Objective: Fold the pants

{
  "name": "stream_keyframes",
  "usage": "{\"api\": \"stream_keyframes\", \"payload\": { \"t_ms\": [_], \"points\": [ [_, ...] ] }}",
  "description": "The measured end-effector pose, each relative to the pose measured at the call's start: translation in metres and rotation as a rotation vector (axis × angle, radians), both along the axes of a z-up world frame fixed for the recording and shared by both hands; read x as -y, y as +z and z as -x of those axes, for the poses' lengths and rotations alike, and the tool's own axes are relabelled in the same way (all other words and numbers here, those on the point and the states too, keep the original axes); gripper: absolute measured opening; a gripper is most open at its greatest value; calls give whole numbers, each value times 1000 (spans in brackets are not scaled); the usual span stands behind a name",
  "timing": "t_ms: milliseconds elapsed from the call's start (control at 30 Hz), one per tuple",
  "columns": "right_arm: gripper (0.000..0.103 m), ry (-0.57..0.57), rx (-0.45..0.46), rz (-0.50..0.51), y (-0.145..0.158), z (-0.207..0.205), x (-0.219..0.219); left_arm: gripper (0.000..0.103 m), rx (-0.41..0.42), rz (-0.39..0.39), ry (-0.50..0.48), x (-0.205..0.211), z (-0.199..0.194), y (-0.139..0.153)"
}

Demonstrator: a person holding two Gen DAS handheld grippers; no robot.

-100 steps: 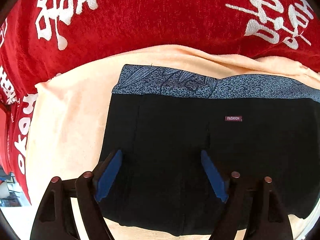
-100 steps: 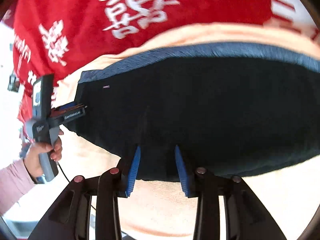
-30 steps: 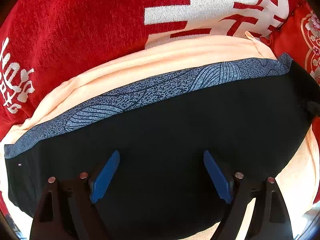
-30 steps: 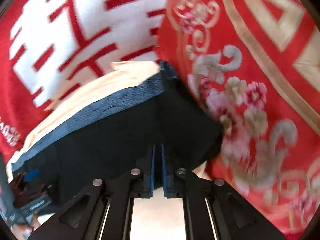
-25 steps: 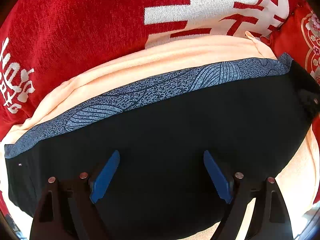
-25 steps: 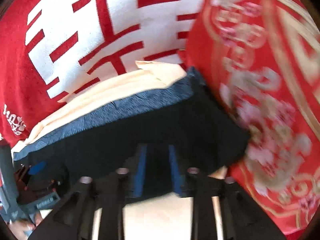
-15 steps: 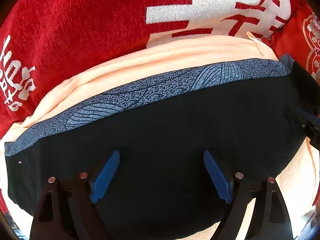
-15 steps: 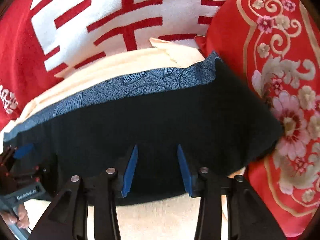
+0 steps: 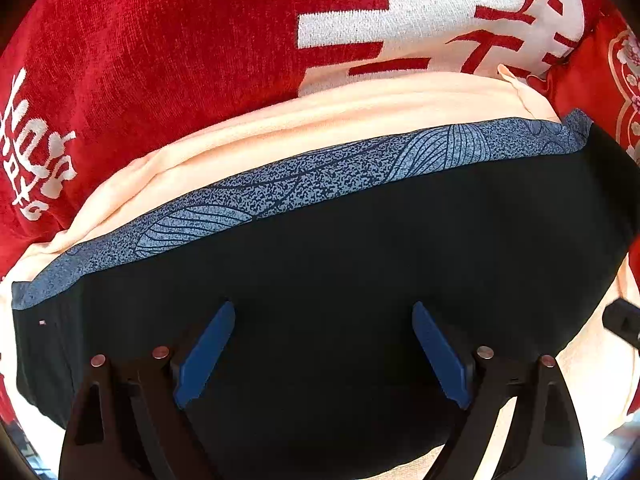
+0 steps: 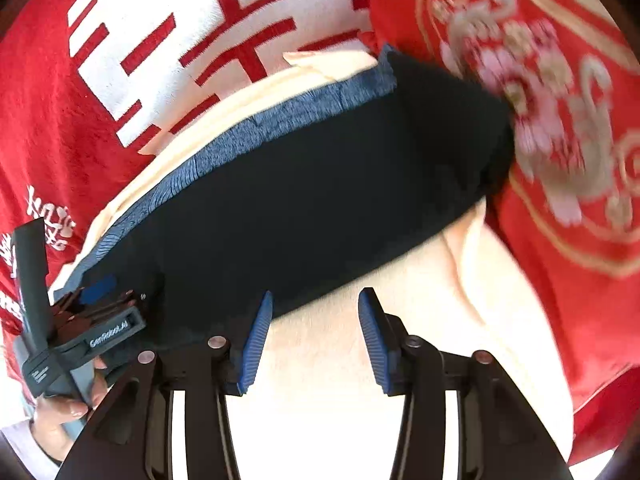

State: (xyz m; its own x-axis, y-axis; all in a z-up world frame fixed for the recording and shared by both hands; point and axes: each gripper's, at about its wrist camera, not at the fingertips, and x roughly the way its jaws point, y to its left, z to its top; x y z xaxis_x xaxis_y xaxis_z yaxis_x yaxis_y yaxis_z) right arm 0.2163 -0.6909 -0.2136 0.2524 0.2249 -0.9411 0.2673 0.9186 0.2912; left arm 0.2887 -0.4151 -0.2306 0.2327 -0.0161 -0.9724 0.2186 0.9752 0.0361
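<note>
The black pants (image 9: 360, 264), folded, lie flat on a peach towel (image 9: 320, 120). Their blue-grey patterned waistband (image 9: 320, 176) runs along the far edge. My left gripper (image 9: 322, 354) is open and empty, hovering over the near part of the pants. In the right wrist view the pants (image 10: 320, 184) stretch from lower left to upper right. My right gripper (image 10: 316, 336) is open and empty, over the towel (image 10: 460, 300) just off the pants' near edge. The left gripper (image 10: 100, 308) shows at the lower left there, over the pants' left end.
A red blanket with white characters (image 9: 160, 60) lies beyond the towel. A red cushion with gold and pink flowers (image 10: 560, 120) lies against the pants' right end. The tip of the right gripper (image 9: 622, 322) shows at the right edge of the left wrist view.
My right gripper let go of the pants' right end, opened, and pulled back toward me off the pants onto the towel. The left gripper stayed open and almost still.
</note>
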Motion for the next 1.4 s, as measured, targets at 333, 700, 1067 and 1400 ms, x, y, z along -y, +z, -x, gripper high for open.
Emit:
{"api": "stream_keyframes", "payload": {
  "t_ms": [333,700,1067,1400],
  "points": [
    [49,-80,-20,-100,-11,21,12,91,1,-11,-7,13,5,3],
    [49,-85,12,-190,-10,22,8,91,-11,-9,-61,31,16,14],
    [8,-116,3,-240,-27,0,-6,91,-10,-21,-20,15,16,21],
    [34,-47,-32,-491,-28,8,-49,91,-42,-79,31,-34,35,18]
  ]
}}
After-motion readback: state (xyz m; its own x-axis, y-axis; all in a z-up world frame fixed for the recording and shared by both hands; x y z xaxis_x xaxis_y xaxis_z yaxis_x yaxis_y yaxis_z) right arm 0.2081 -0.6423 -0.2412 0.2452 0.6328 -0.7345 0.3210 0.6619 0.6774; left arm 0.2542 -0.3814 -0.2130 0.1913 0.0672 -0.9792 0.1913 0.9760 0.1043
